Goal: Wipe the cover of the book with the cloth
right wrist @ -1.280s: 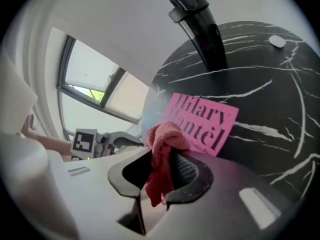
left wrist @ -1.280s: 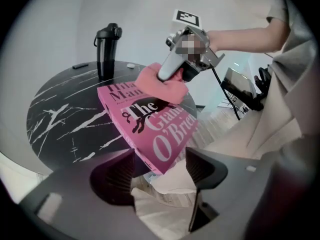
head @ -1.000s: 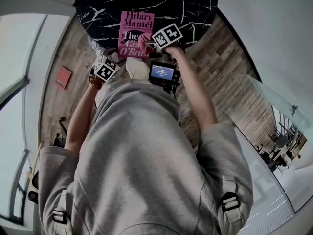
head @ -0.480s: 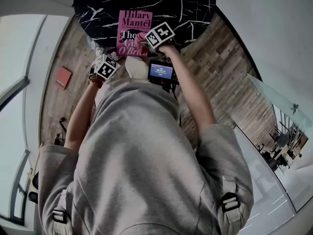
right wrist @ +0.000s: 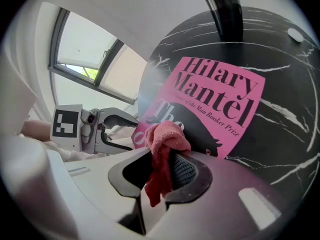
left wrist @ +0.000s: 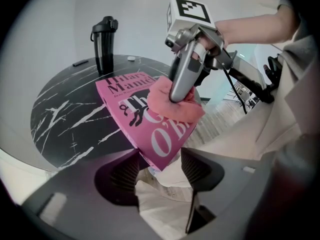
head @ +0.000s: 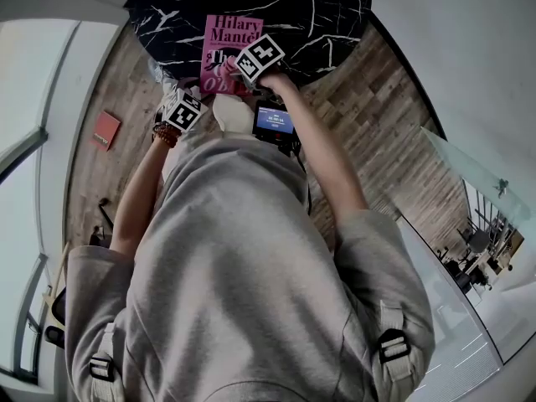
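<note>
shirt (head: 226, 249): grey, short sleeves
straps (head: 394, 346): pale, black buckles
bracelet (head: 164, 134): dark beads, left wrist
right gripper (right wrist: 161, 166): grey, black-white marker cube

place: office-like open interior | evidence: round black marble-pattern desk (head: 335, 15); wood-plank floor (head: 377, 124); glass partition (head: 469, 174) with chairs (head: 479, 243) grouped beyond it; tall windows (right wrist: 85, 49) along one side

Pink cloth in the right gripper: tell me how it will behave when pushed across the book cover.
The pink cloth is likely floppy: it bunches above the right gripper and hangs limp between its fingers. It is probably light, so it should drag and fold on the book rather than slide stiffly.
</note>
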Motion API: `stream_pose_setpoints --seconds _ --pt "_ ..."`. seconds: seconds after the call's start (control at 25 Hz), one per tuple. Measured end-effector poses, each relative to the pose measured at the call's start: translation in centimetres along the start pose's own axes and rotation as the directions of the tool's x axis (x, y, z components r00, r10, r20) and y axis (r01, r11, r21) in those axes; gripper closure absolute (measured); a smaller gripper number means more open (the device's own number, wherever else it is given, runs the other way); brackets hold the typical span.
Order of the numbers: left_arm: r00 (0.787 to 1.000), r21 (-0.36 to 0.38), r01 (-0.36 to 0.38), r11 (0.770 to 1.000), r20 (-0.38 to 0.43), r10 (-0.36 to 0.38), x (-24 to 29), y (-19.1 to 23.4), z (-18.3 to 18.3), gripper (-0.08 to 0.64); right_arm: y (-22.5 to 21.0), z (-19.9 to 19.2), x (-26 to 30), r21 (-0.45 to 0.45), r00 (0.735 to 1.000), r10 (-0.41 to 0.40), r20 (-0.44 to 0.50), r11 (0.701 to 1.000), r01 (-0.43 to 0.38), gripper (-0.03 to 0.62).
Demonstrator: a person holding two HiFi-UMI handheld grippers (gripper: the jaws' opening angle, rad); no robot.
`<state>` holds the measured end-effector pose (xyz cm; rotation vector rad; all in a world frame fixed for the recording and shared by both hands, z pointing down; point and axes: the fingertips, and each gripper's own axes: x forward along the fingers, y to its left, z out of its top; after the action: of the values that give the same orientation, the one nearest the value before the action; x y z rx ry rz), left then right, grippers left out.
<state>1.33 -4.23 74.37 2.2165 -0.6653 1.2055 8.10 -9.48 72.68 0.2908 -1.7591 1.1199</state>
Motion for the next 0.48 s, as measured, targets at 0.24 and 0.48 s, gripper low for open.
stream_pose_setpoints --seconds 0.24,0.48 --pt "1.000 -0.009 0.000 1.000 -0.004 0.000 0.0 0.0 0.0 0.298 0.7 0.5 0.6 -0.019 0.999 0.029 -0.035 0.999 -0.029 0.493" --pt "1.000 -0.009 0.001 1.000 -0.008 -0.001 0.1 0.1 -0.1 0.295 1.5 1.1 1.2 -0.040 0.998 0.037 -0.060 0.998 -0.039 0.494"
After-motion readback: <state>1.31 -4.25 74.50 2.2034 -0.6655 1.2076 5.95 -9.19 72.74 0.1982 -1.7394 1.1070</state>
